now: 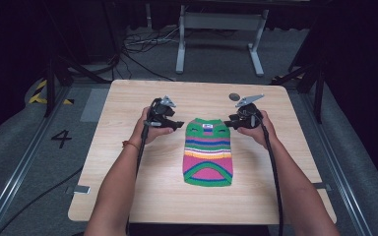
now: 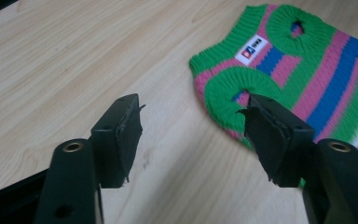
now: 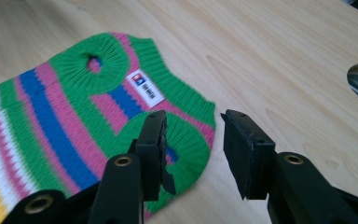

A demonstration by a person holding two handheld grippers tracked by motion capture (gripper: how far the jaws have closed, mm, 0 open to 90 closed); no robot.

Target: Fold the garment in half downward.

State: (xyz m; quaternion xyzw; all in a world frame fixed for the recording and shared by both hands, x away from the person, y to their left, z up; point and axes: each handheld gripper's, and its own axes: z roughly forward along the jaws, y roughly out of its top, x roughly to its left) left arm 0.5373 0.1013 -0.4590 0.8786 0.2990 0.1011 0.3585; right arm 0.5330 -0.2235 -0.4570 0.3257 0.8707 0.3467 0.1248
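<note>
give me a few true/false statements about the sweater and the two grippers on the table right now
1. The striped sweater lies flat on the wooden table. True.
2. The left gripper is clamped on the sweater. False: its jaws are apart with bare wood between them.
3. The right gripper is open, one jaw over the sweater's edge. True.
4. The sweater's white label sits at its hem. False: it sits at the neck end, between the two armholes.
5. Both grippers sit at the sweater's neck end, one on each side. True.
</note>
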